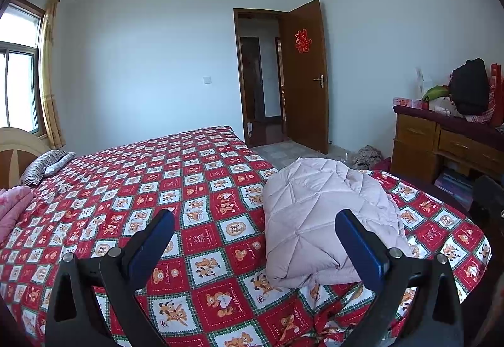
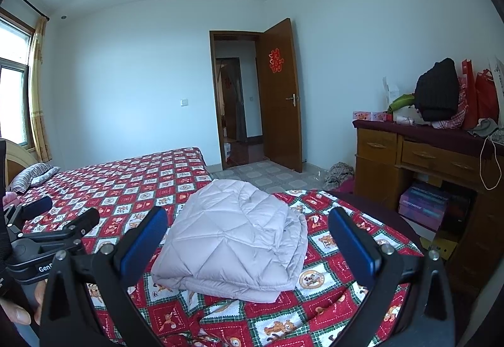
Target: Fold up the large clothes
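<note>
A pale pink quilted jacket lies folded into a compact bundle near the corner of the bed. My left gripper hangs open above the bedspread, the bundle lying just beyond its right finger. In the right wrist view the same jacket sits straight ahead, beyond the fingertips. My right gripper is open and holds nothing. The left gripper shows at the left edge there, held by a hand.
The bed carries a red checked cartoon sheet, with a striped pillow and pink bedding by the headboard. A wooden dresser piled with bags stands to the right. Boxes sit under it. An open door is across the room.
</note>
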The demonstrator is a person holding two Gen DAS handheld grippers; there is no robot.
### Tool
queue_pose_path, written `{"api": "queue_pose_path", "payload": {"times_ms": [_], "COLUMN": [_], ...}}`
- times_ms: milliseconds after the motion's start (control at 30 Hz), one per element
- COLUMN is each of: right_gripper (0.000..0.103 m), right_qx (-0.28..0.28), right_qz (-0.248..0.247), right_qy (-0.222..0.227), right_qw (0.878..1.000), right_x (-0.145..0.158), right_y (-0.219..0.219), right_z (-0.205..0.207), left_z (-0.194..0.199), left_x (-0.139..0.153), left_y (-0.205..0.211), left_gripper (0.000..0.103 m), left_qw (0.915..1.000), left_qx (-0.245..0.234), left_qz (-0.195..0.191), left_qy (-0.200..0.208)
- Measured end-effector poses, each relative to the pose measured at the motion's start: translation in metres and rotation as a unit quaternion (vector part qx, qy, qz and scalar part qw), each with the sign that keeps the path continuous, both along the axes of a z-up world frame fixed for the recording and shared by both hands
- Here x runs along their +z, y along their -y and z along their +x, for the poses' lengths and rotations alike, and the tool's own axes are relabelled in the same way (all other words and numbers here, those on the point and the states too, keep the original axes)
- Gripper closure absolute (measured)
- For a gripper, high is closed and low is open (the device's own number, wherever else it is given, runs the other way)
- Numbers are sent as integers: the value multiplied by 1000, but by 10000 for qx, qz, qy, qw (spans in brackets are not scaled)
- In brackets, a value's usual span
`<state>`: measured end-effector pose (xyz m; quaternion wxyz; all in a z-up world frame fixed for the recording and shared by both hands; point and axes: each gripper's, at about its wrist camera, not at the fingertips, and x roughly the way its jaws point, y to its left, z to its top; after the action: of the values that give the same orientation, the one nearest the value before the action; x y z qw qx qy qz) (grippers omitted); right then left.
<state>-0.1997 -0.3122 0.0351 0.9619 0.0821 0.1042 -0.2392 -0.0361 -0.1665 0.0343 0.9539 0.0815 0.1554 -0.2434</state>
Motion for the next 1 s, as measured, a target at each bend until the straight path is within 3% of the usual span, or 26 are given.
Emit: {"api": "queue_pose_path", "payload": {"times_ms": [1000], "right_gripper": [0], "right_qx": [-47], "right_qz": [56], "right_qy": [44], "right_qw": [10000], "right_x": [-1], "right_y": [4], "right_z": [1], "left_z": [7], "left_x": [0], "left_y": [-3], "left_gripper": [1], "left_qw": [9999], "left_qx": [81], "left_qz": [-83], "left_qy": [-4]}}
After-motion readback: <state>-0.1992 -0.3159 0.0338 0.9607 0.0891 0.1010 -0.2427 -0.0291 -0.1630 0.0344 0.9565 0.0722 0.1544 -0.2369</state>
